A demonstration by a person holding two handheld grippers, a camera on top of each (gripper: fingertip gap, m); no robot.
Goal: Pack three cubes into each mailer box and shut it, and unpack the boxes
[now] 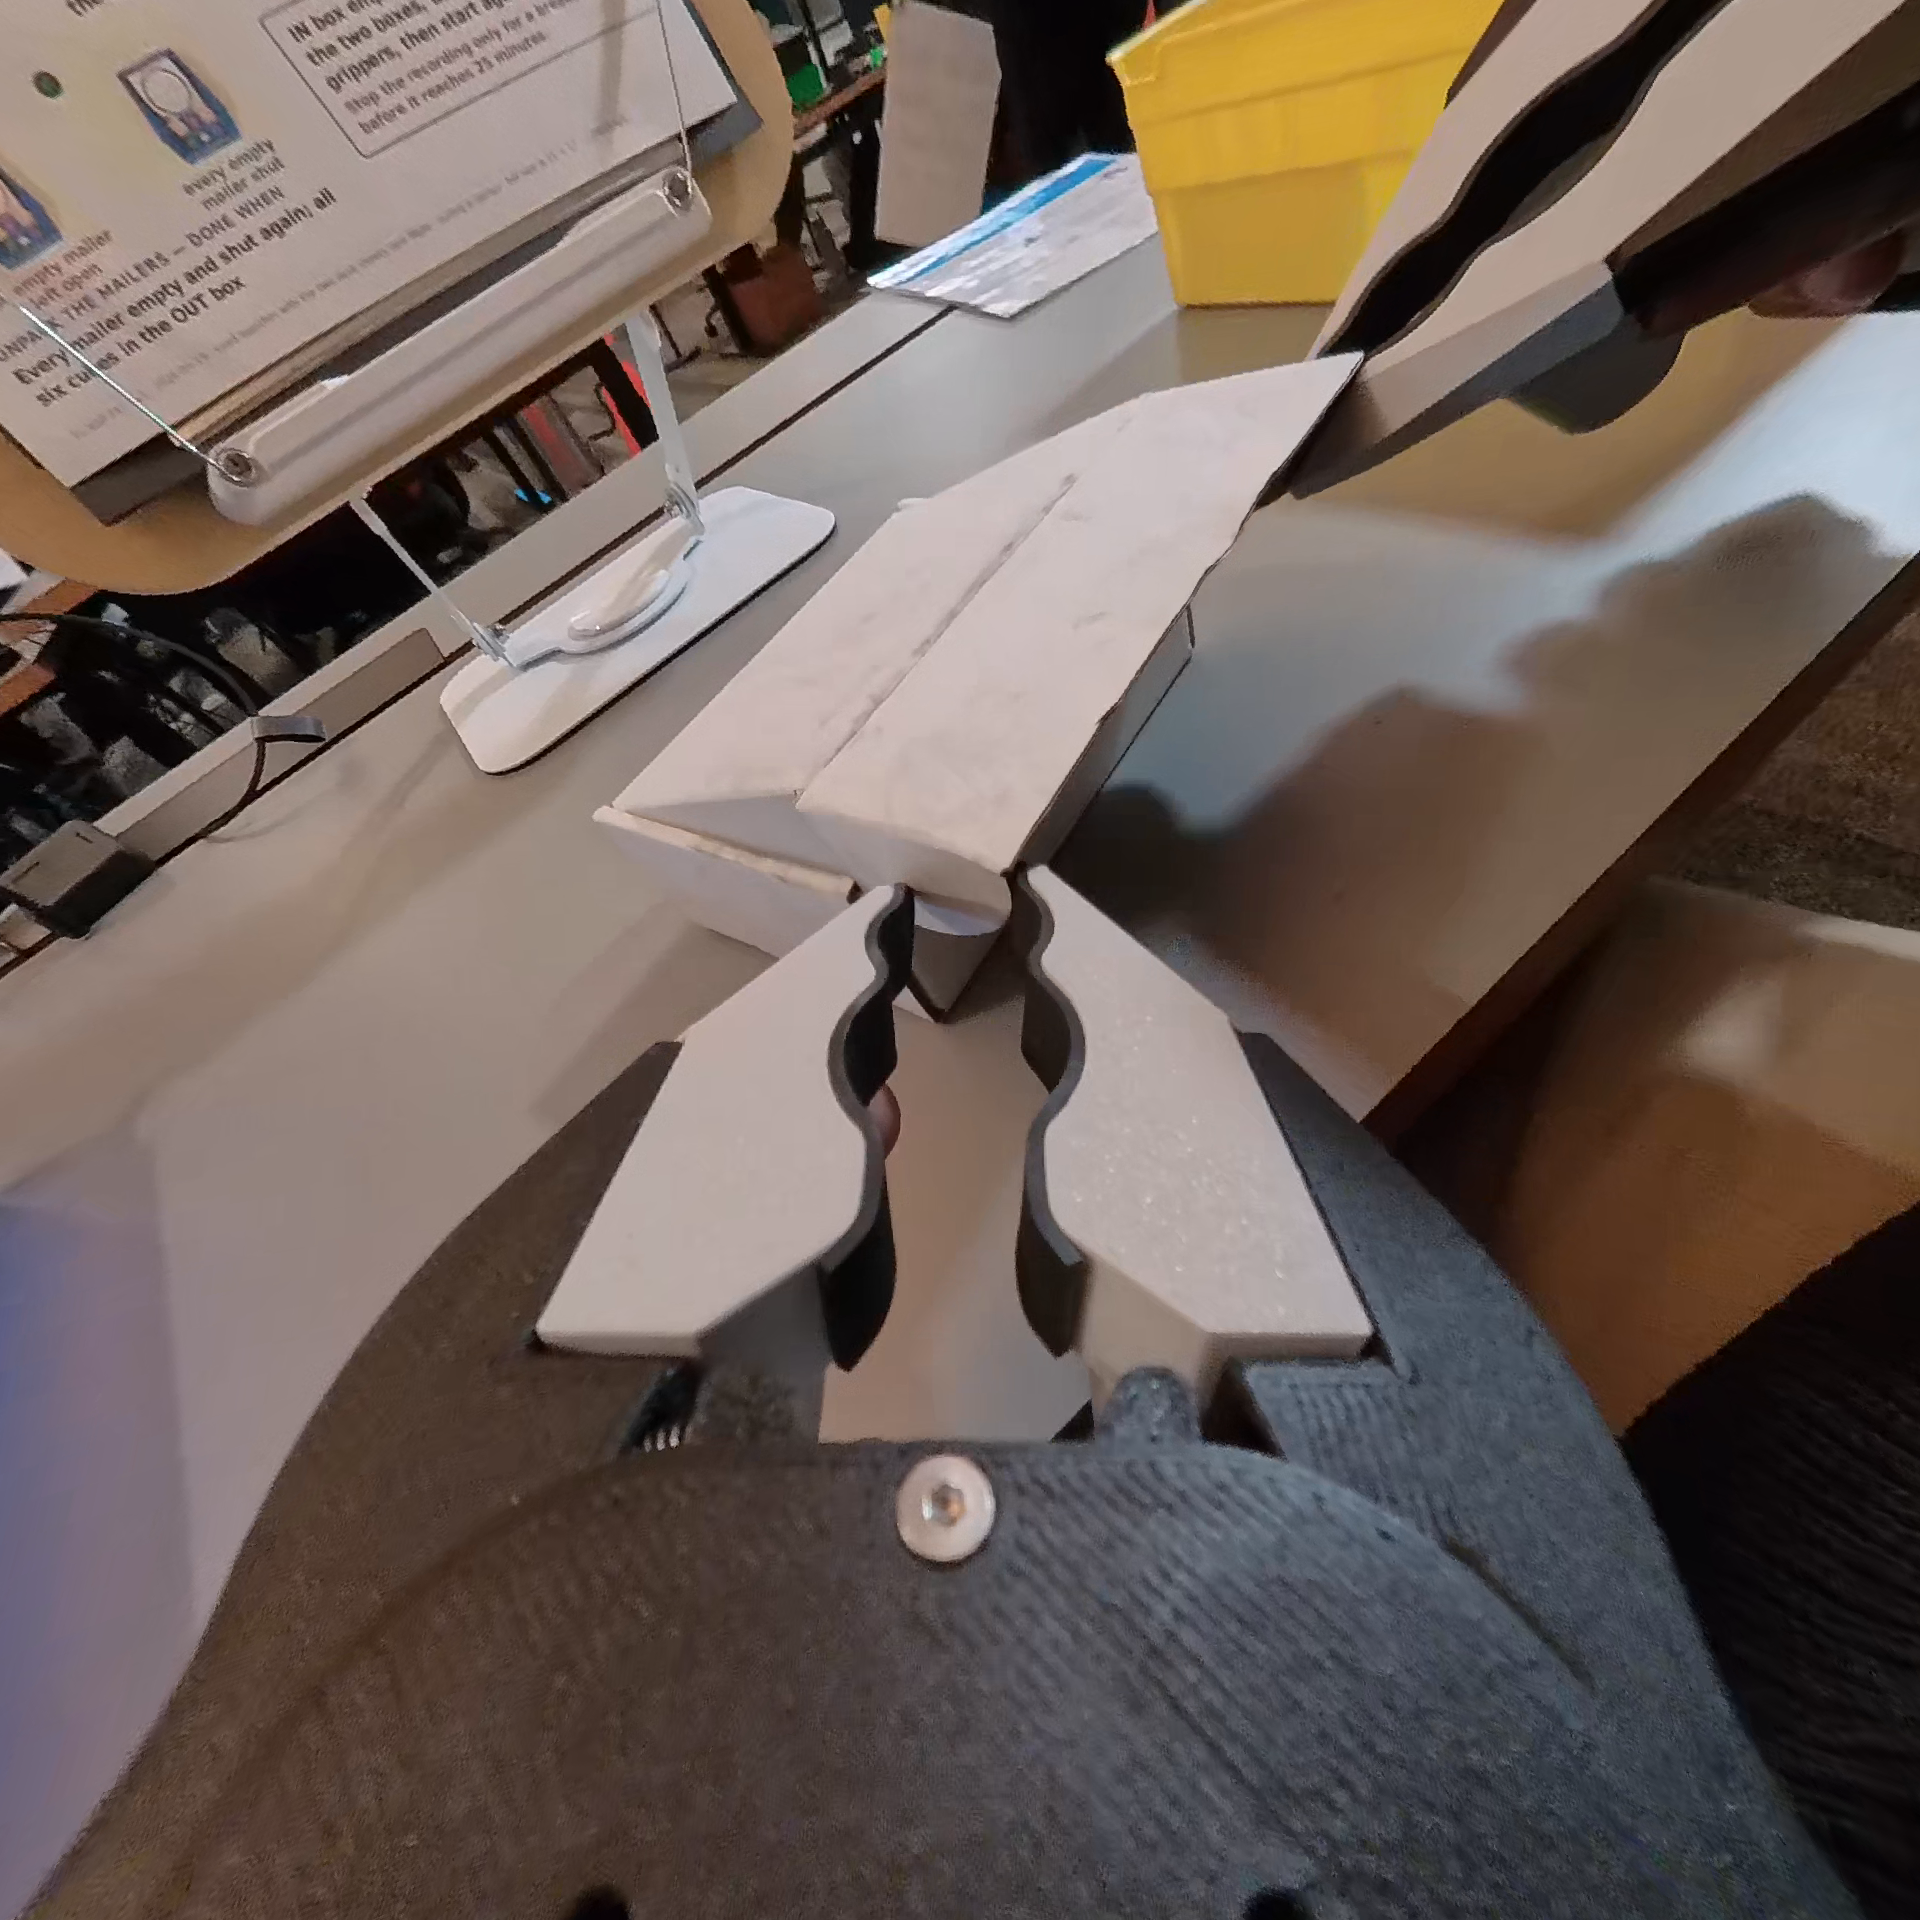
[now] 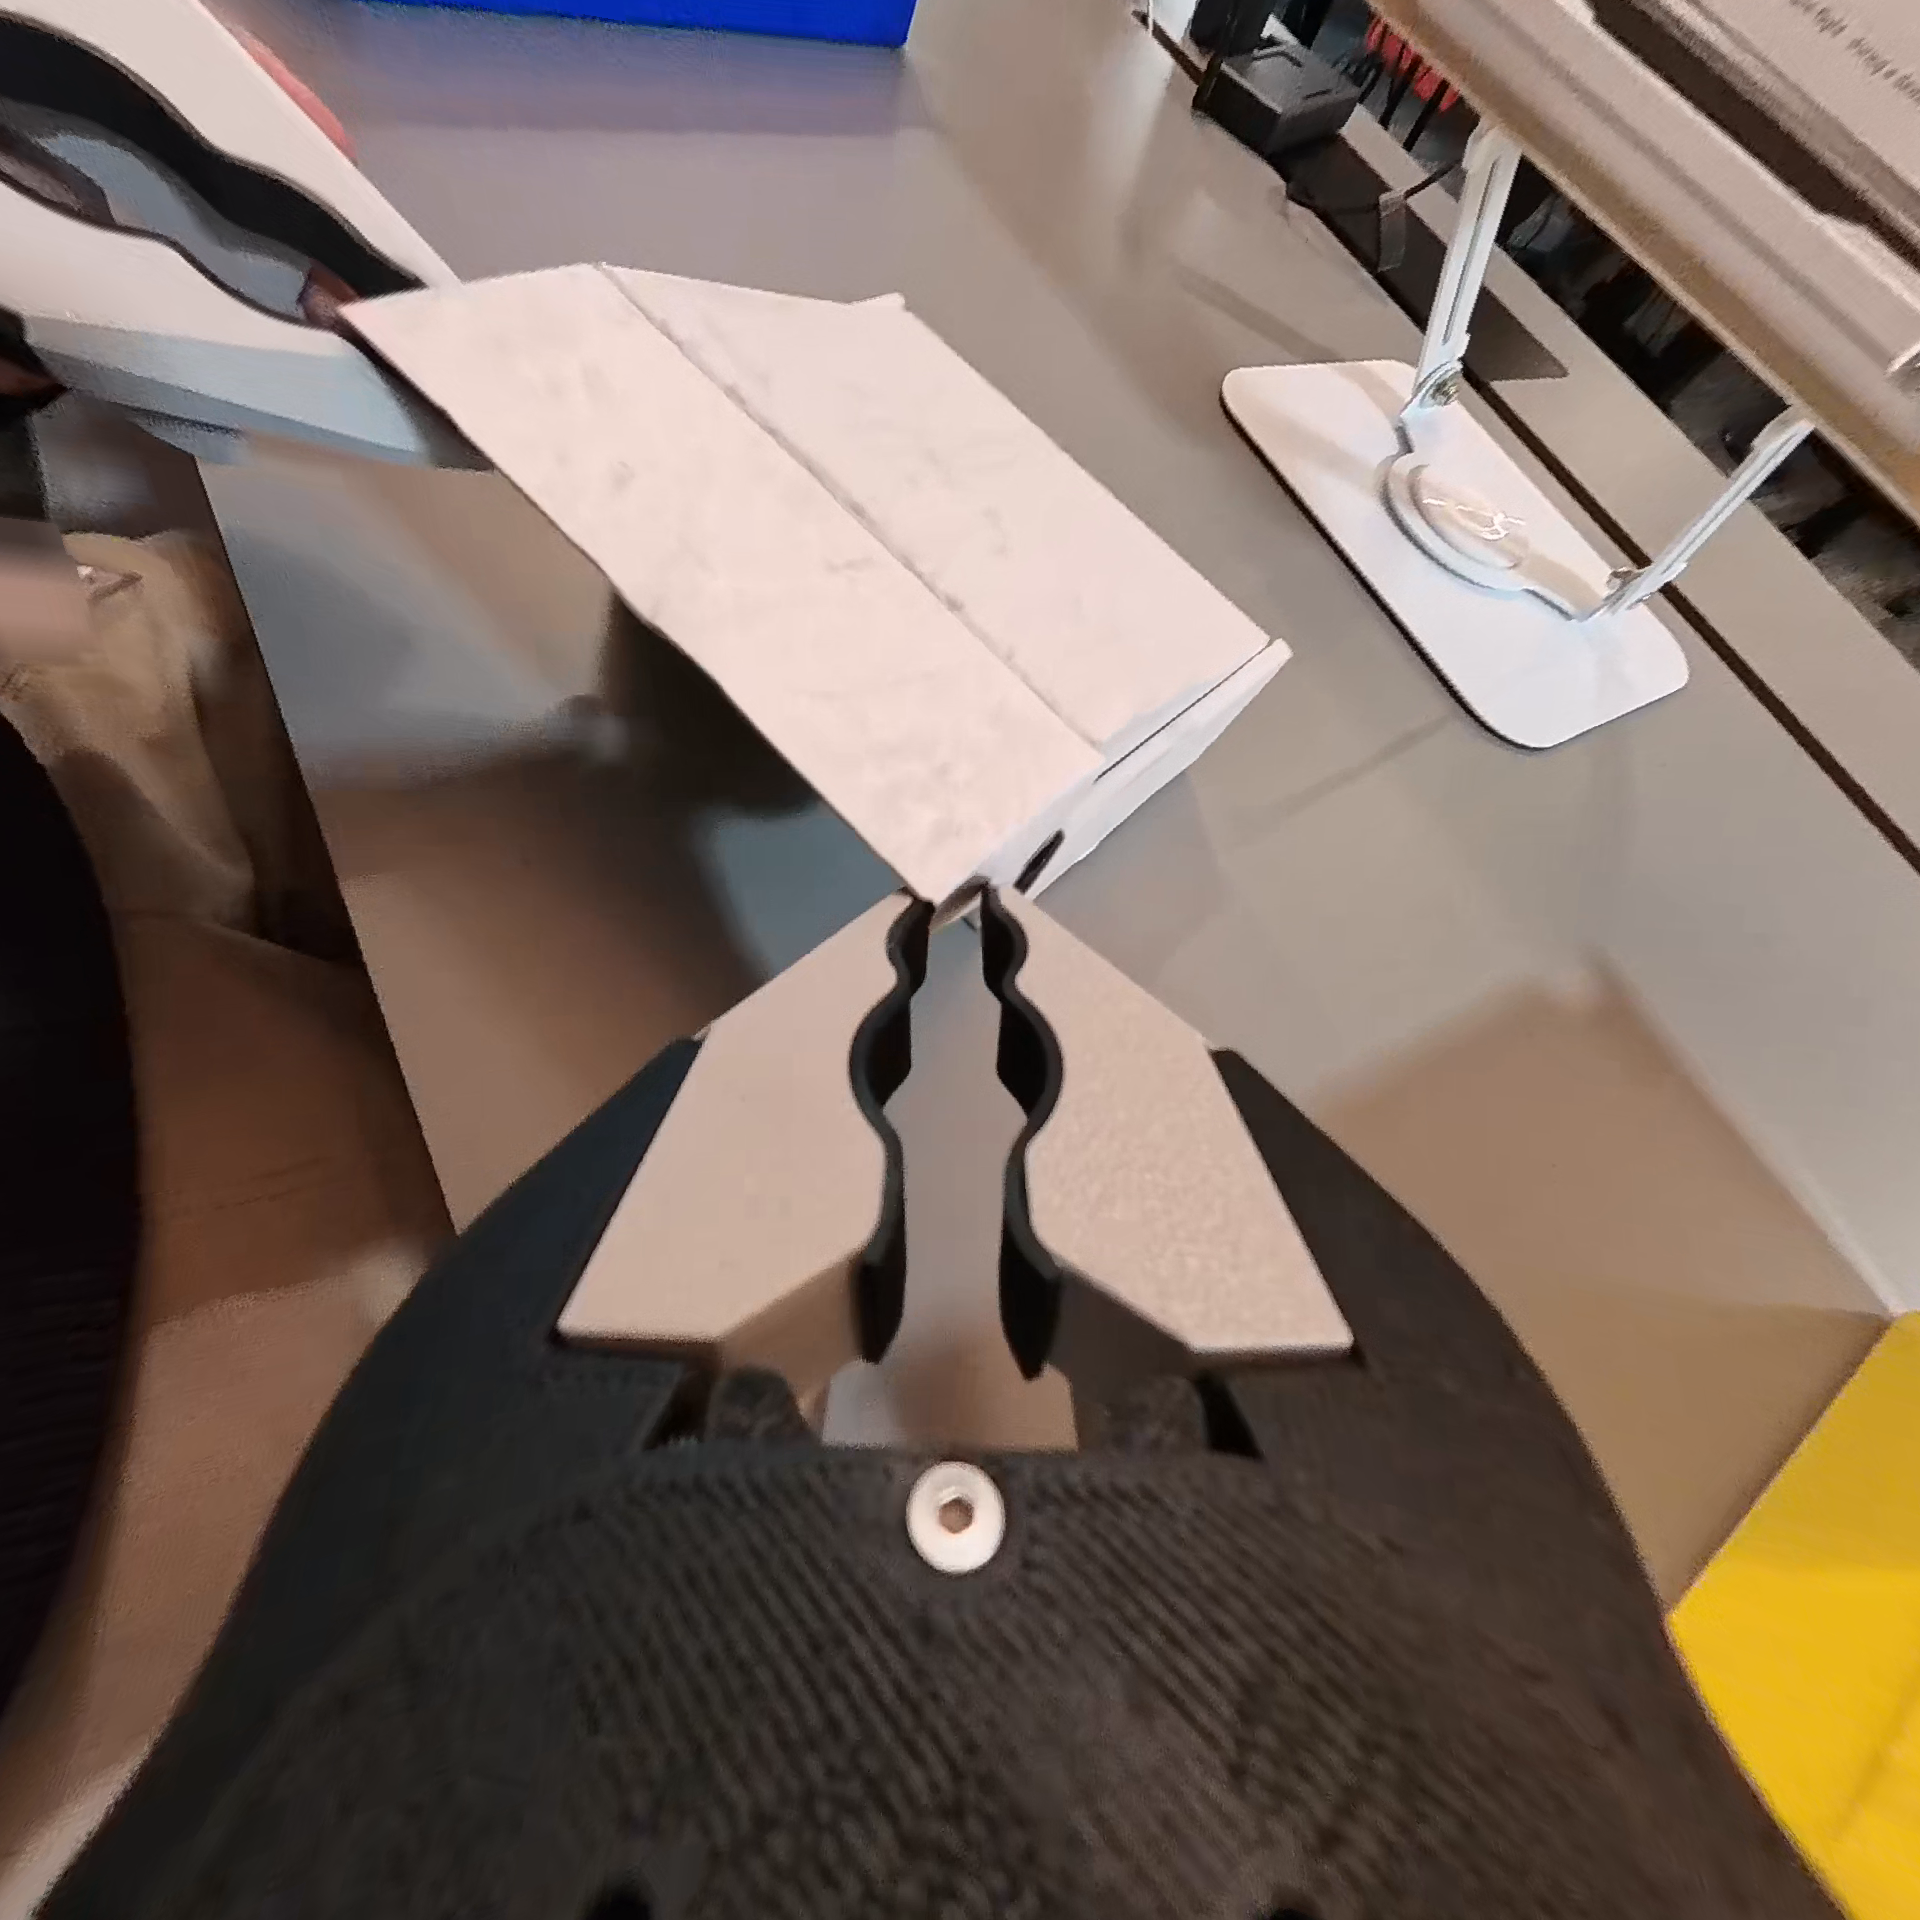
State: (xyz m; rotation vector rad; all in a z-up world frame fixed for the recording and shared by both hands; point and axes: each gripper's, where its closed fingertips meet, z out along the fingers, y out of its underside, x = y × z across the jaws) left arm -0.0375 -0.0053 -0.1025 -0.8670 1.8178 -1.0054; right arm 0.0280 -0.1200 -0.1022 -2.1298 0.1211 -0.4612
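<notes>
A white mailer box (image 1: 717,883) sits on the grey table (image 1: 312,987), its scuffed lid (image 1: 935,644) slanting above the base. My left gripper (image 1: 961,920) is shut on the near corner of the lid's front edge. My right gripper (image 1: 1314,416) pinches the far corner of that edge. In the right wrist view, my right gripper (image 2: 951,904) is shut on its corner of the lid (image 2: 831,540), and my left gripper (image 2: 416,348) holds the opposite corner at upper left. The box base (image 2: 1143,769) shows under the lid. The inside of the box is hidden and no cubes are in view.
A white stand (image 1: 623,623) holding an instruction sheet is just behind the box; it also shows in the right wrist view (image 2: 1455,551). A yellow bin (image 1: 1278,156) and a printed sheet (image 1: 1018,239) lie farther off. A blue bin (image 2: 644,16) is at the far side. The table edge (image 1: 1662,810) runs close on the right. The gap from one gripper's tips to the other's is roughly 15 cm.
</notes>
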